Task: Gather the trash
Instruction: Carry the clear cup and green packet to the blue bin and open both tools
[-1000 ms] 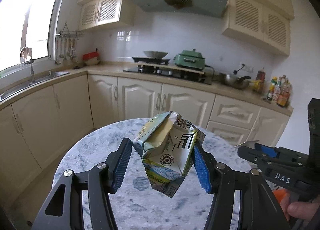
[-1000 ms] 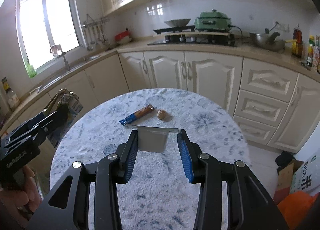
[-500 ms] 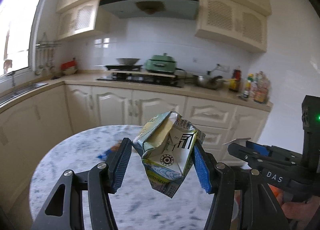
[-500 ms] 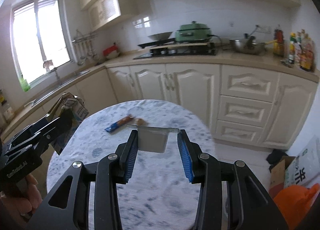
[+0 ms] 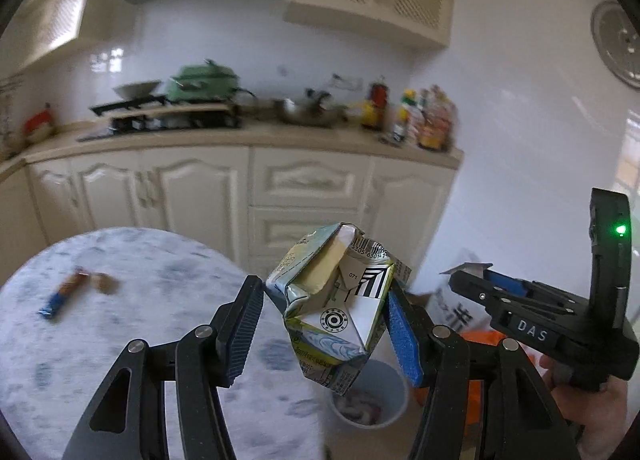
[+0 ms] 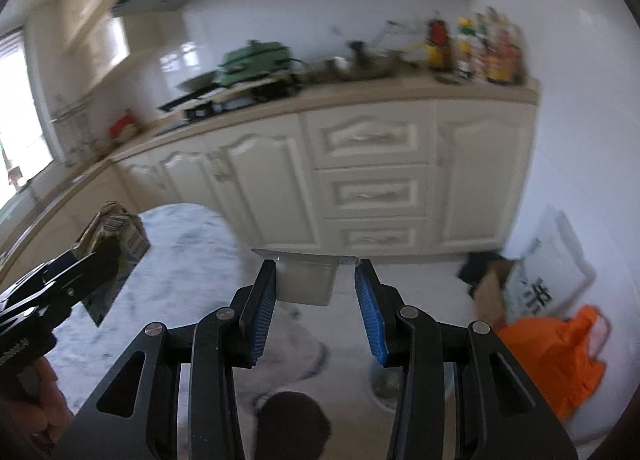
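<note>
Left wrist view: left claw pinching crushed carton, held in air past table edge, above white bin on floor. Wrapper and small brown scrap lie on table. Right wrist view: right claw pinching small white cup; orange bag on floor at right.

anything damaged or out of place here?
The carton in the left tongs is crushed and torn open. A blue wrapper and a brown scrap lie loose on the table.
</note>
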{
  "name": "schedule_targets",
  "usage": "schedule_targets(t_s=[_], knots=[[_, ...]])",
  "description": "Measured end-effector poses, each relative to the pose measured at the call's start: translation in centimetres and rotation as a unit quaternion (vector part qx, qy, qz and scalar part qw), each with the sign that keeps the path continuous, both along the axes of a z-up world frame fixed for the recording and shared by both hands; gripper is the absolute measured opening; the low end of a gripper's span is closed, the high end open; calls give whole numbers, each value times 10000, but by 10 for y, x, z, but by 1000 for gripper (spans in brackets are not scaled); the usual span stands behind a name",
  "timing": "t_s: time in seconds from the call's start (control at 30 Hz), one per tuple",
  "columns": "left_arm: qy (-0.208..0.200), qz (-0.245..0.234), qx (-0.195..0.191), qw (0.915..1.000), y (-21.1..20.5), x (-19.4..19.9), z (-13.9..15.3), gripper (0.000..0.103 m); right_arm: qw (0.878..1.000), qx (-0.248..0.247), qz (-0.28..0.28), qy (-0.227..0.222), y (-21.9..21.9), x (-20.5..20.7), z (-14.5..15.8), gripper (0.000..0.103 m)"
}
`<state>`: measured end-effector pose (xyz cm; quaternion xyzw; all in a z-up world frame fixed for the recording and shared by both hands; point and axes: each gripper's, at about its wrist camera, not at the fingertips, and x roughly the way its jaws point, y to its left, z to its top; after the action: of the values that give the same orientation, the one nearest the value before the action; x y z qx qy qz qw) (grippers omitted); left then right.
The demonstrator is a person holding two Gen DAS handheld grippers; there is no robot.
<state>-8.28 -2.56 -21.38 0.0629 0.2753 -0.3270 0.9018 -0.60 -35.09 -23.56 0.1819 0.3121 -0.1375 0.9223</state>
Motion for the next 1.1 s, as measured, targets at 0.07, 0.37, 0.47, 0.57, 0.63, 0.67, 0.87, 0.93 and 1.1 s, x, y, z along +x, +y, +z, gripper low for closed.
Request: schedule_targets(t_s=[0.07, 0.37, 0.47, 0.57, 0.63, 0.67, 0.87, 0.93, 1.1], knots=[[110, -129, 125, 9998, -18, 9, -7, 56, 9998, 71, -155, 123, -18, -4, -13, 40], [988, -544, 628, 9916, -111, 73, -51, 56, 9939, 599, -555, 746, -79, -4, -93, 40], [1196, -663, 858, 9869, -146, 102, -68, 56, 9904, 780, -652, 936, -94, -3, -120, 40], [1427, -731, 1045, 9815, -182, 126, -84, 56, 9866, 968, -724, 1093, -108, 1, -143, 40], [1572, -802, 1186, 9771, -204, 139, -96, 56, 9839, 1092, -763, 1194, -118, 3, -158, 40], [1631, -820, 1220, 9756, -214, 142, -102, 56, 9828, 1143, -777, 1228, -122, 4, -165, 40], [1885, -932, 1554, 9652, -269, 173, -137, 57, 9757, 1435, -846, 1425, -142, 9, -200, 42], [1982, -951, 1744, 9598, -286, 184, -150, 57, 9724, 1525, -874, 1536, -149, 12, -213, 43], [2144, -785, 2097, 9507, -322, 206, -181, 81, 9654, 1714, -1174, 1576, -162, 6, -226, 76]])
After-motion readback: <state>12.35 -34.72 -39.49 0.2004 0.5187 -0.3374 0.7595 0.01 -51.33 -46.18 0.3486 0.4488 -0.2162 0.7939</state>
